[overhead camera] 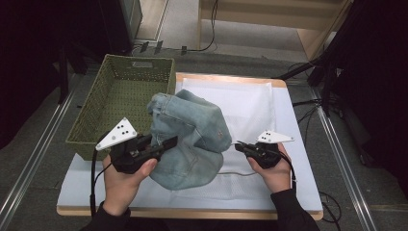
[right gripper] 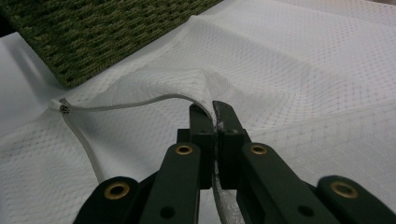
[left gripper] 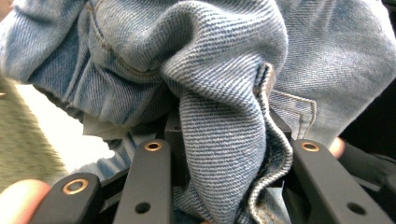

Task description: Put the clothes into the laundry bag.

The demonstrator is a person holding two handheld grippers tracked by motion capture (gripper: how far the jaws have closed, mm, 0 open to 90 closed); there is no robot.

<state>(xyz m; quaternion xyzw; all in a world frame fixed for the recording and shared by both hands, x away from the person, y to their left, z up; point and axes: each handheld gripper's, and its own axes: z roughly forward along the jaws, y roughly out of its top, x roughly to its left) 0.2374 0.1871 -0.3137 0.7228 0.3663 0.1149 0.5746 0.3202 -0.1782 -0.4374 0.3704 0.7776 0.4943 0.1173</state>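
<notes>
Left gripper (overhead camera: 166, 143) clenched on bunched jeans (overhead camera: 190, 137), the fold wedged between its jaws in its own view. Right gripper (right gripper: 214, 109) pinches the white mesh bag (right gripper: 289, 84) beside its cord (right gripper: 116, 105), basket (overhead camera: 115, 91) beyond.

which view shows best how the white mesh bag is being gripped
The right gripper view: the right gripper has its black jaws pinched shut on a raised fold of the white mesh laundry bag, beside its white drawstring. The high view shows the bag flat under the crumpled light-blue denim jeans; the pinch looks tiny there.
</notes>
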